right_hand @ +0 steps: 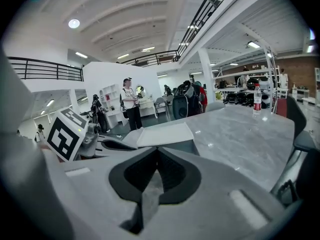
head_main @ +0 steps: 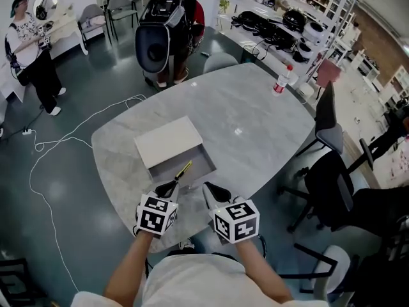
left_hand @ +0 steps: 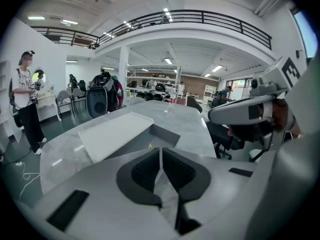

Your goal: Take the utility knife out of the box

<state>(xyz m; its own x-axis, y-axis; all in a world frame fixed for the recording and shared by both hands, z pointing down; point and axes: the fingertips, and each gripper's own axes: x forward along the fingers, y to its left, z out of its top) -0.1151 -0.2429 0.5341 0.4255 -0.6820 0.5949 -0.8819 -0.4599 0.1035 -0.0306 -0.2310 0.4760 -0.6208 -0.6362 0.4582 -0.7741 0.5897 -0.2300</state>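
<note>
Head view: utility knife (head_main: 183, 170) in box (head_main: 167, 142), near-left to far-right; left claw (head_main: 172, 186), right claw (head_main: 208, 188) closed.

A grey marble tabletop (head_main: 268, 126) with rounded corners carries a water bottle (head_main: 280, 80), upright near its far right edge. A dark office chair (head_main: 327, 117) stands just off the right edge and a grey chair (head_main: 219, 61) at the far edge. A white cable (head_main: 39, 147) loops over the dark floor (head_main: 77, 197) on the left, where a person (head_main: 30, 47) stands well apart.
</note>
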